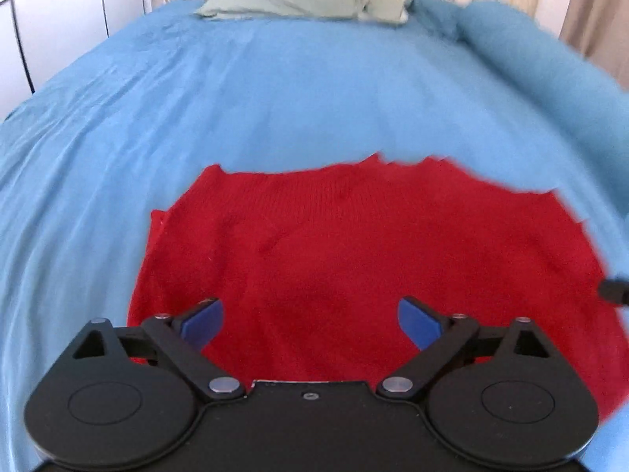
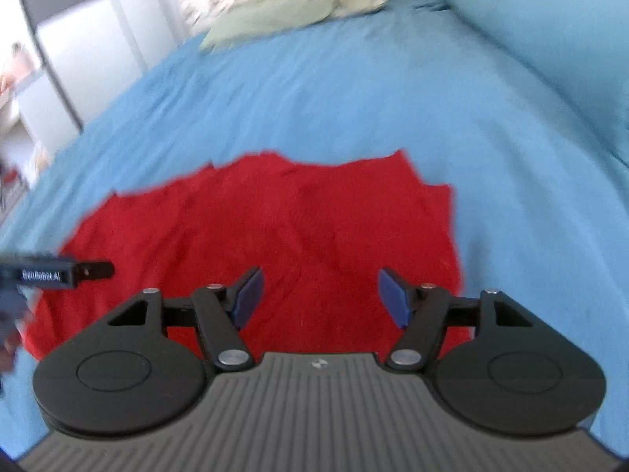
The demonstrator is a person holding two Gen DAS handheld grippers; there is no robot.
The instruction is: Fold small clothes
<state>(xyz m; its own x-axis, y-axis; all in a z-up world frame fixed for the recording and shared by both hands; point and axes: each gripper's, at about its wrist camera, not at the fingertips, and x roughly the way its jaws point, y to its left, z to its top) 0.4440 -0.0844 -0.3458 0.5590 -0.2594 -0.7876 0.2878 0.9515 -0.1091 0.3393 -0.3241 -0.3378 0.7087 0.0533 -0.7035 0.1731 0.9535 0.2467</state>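
We hold both grippers above a red sweater (image 1: 354, 244) that lies flat on the blue bed sheet (image 1: 275, 90). The sweater looks already folded into a compact shape, with its far edge uneven, so we judge that a fold is just finished and the cloth is let go. The left gripper (image 1: 310, 320) has its jaws spread wide with nothing between the blue pads (image 1: 204, 320). The right gripper (image 2: 319, 295) is released in the same way. The sweater is directly below and in front of both grippers, not touching them as far as we see. Green pillows (image 1: 298, 0) lie far behind, well apart.
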